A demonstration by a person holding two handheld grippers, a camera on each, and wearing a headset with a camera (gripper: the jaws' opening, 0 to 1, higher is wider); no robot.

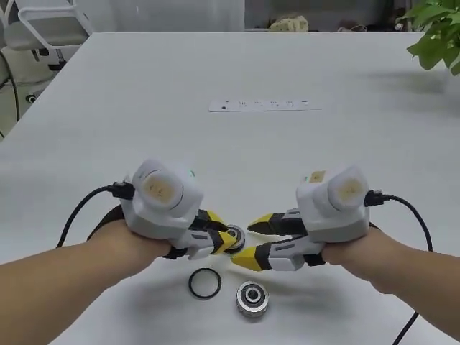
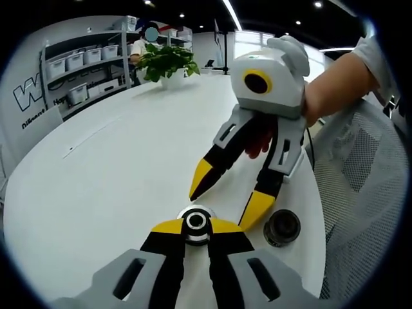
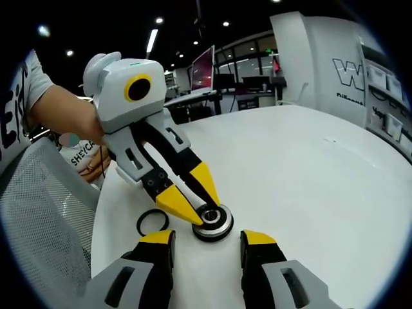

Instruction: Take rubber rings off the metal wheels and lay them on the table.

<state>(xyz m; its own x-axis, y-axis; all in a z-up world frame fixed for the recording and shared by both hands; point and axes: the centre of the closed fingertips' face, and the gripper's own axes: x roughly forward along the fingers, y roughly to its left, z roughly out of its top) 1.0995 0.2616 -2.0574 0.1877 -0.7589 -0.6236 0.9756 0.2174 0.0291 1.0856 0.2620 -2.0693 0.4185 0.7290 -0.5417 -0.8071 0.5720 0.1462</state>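
Observation:
My left gripper [image 1: 224,243] is shut on a small metal wheel [image 1: 236,235] that has a dark ring around its rim, held just above the table. In the left gripper view the wheel [image 2: 196,221] sits between my yellow-tipped jaws. My right gripper [image 1: 248,241] faces it, open, its jaws standing on either side of the wheel [image 3: 214,222] without touching it. A loose black rubber ring [image 1: 205,283] lies flat on the table in front of the grippers. Beside it rests a second metal wheel [image 1: 252,298].
The white table [image 1: 230,144] stretches far ahead, with a flat strip of sockets [image 1: 264,106] set into its middle. A green plant [image 1: 435,36] stands at the far right corner. A mesh chair [image 2: 360,193] is near the table's edge, and black cables trail from both grippers.

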